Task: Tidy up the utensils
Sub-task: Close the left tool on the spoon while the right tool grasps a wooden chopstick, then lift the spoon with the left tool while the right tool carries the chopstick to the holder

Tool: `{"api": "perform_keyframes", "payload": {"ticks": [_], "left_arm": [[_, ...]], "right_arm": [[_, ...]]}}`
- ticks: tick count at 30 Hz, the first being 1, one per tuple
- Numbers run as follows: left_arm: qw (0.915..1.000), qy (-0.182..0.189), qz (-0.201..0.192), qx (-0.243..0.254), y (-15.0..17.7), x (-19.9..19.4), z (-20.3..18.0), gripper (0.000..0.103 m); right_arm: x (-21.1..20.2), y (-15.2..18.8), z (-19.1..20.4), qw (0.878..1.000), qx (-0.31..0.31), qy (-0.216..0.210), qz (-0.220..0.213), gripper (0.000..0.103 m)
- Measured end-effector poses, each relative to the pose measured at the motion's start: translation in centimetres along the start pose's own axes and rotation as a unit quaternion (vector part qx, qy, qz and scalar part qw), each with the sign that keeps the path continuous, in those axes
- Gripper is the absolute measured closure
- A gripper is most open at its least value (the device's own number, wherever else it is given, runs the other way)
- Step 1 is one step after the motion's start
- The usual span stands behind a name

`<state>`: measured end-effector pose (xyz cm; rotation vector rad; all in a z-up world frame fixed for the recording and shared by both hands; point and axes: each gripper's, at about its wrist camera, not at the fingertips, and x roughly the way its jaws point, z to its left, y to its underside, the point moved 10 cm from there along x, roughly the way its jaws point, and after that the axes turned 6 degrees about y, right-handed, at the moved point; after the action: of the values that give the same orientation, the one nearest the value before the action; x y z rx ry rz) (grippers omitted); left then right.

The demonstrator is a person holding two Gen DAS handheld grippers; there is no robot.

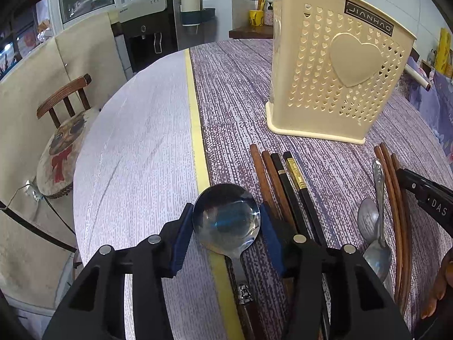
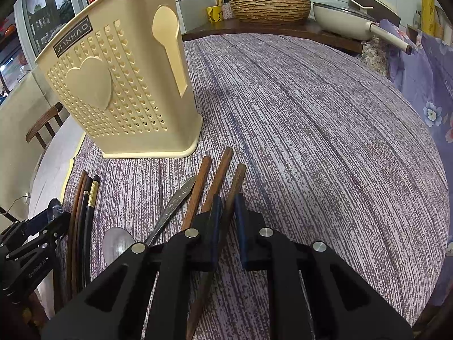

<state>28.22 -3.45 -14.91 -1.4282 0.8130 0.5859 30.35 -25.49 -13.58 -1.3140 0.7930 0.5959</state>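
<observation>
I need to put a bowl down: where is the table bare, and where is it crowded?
Bare: the purple cloth right of the cream perforated utensil holder, and the pale cloth left of the yellow stripe. Crowded: in front of the holder, with brown wooden chopsticks, black chopsticks and steel spoons.
</observation>
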Motion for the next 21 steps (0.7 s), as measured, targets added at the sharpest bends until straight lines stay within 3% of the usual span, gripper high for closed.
{"api": "perform_keyframes", "payload": {"ticks": [8, 14, 21], "left_arm": [[0.9998, 0.013, -0.004, -0.015, -0.4, -0.4, 0.3, 0.056], [0.9983, 0.034, -0.042, -0.024, -2.0, -2.6, 0.4, 0.056], [0.9927, 0.06, -0.103, -0.017, -4.7, -6.7, -0.1, 0.056]], "right_arm": [[-0.1, -0.1, -0.3, 0.999, 0.021, -0.031, -0.004, 0.092], [-2.5, -1.4, -0.4, 0.997, 0.03, -0.055, -0.047, 0.093], [-8.4, -4.1, -0.8, 0.987, 0.031, -0.102, -0.116, 0.094]]}}
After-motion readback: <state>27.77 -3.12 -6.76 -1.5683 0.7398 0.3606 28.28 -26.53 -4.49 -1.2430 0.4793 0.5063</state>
